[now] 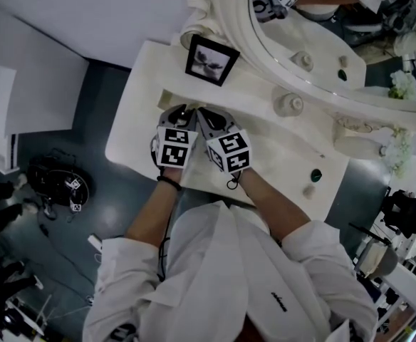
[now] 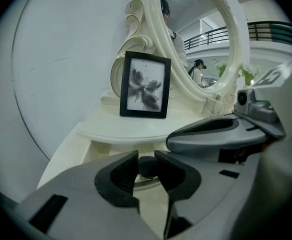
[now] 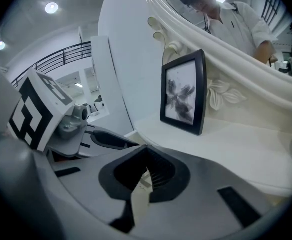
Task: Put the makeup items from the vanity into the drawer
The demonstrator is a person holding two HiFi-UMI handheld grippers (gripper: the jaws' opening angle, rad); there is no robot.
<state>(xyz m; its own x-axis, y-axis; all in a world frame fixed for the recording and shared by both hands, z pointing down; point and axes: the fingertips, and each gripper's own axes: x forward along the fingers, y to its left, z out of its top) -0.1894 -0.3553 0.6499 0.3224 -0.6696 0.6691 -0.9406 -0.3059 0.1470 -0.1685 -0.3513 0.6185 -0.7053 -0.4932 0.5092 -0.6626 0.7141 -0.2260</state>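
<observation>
Left gripper [image 2: 146,155] pinches a small dark item [image 2: 147,167], seemingly over the drawer [image 2: 106,148]; right gripper [image 3: 146,151] sits closed, empty. Next, probably: release it, then fetch the green jar [image 1: 315,174] at four o'clock.

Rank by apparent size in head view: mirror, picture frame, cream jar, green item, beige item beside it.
1. mirror
2. picture frame
3. cream jar
4. green item and beige item: both tiny and look about alike, so not ranked.
</observation>
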